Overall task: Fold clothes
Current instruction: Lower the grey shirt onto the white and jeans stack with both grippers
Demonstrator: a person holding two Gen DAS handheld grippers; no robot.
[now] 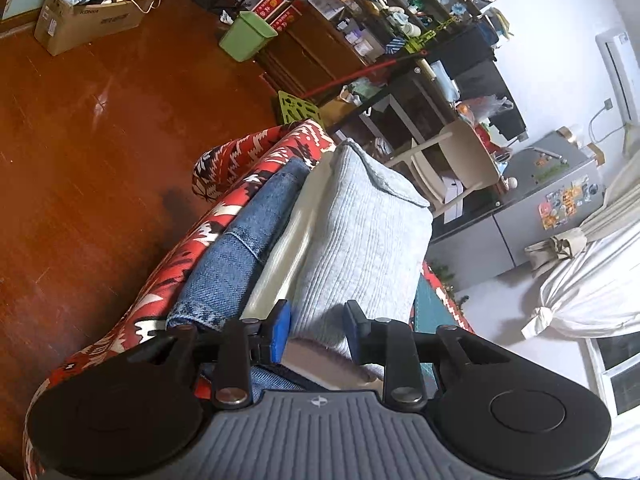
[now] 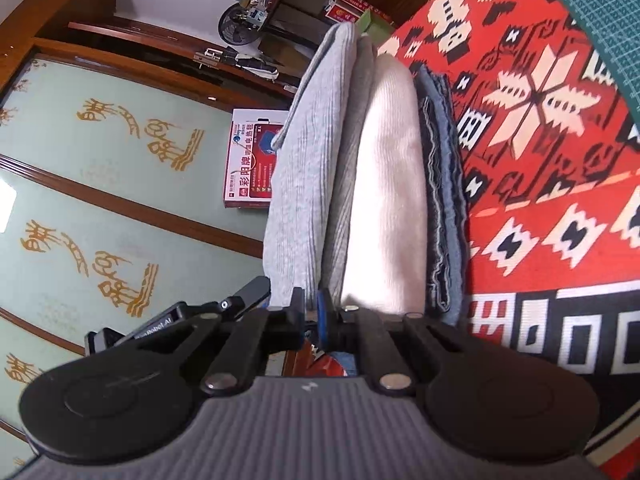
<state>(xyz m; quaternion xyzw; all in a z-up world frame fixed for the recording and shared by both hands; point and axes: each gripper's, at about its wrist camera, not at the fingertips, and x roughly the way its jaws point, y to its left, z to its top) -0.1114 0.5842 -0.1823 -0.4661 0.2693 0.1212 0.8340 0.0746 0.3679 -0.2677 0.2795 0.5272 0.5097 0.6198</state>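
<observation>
Folded grey knit (image 1: 360,240) sits atop a stack with a cream garment (image 2: 384,200) and jeans (image 1: 236,256) on the red patterned cloth (image 2: 540,120). Right gripper (image 2: 311,312) is nearly closed, pinching the knit's edge; left gripper (image 1: 316,330) stands partly open around it, not clearly clamping. Risk: uneven hold could drag the top layer and undo the fold or skew the stack.

A red, black and white patterned cloth (image 2: 552,128) covers the table, and a teal cutting mat (image 2: 600,24) lies on it at the far edge. On the reddish wooden floor (image 1: 100,128) stand a green bin (image 1: 246,36) and a cardboard box (image 1: 88,20) heaped with clutter. Dark shelves (image 1: 384,20) crowded with small items line the wall, with a cream chair (image 1: 460,164) and a grey cabinet (image 1: 532,216) bearing stickers nearby. A red and white carton (image 2: 252,160) leans against pale green panelled doors (image 2: 100,184) with gold motifs.
</observation>
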